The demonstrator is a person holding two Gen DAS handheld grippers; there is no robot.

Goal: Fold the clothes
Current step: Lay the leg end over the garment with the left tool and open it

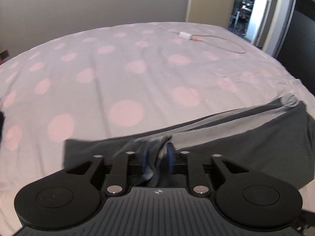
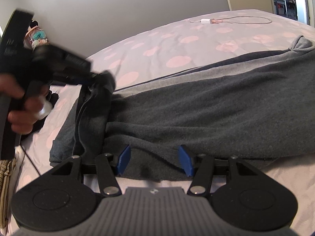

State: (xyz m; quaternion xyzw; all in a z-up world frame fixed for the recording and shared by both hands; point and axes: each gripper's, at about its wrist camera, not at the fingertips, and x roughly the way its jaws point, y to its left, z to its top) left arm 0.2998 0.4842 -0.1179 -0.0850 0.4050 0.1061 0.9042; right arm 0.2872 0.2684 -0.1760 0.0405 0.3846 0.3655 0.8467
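dark grey garment [image 2: 206,106] lies long across spotty bed [image 1: 118,68]. left gripper [image 1: 156,157] has bunch of its cloth between blue pads, lifted over left end; cannot tell if pinch is tight. right gripper [image 2: 154,161] jaws apart, pads on near edge, not squeezing. one side looks part folded. more folds left, nothing stacked yet.

Fuzzy grey fleece garment [image 2: 206,106], smooth cotton bedsheet [image 1: 118,74]

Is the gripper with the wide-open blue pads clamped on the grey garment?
No, the right gripper stands open, its blue pads apart over the edge of the grey garment without pinching it.
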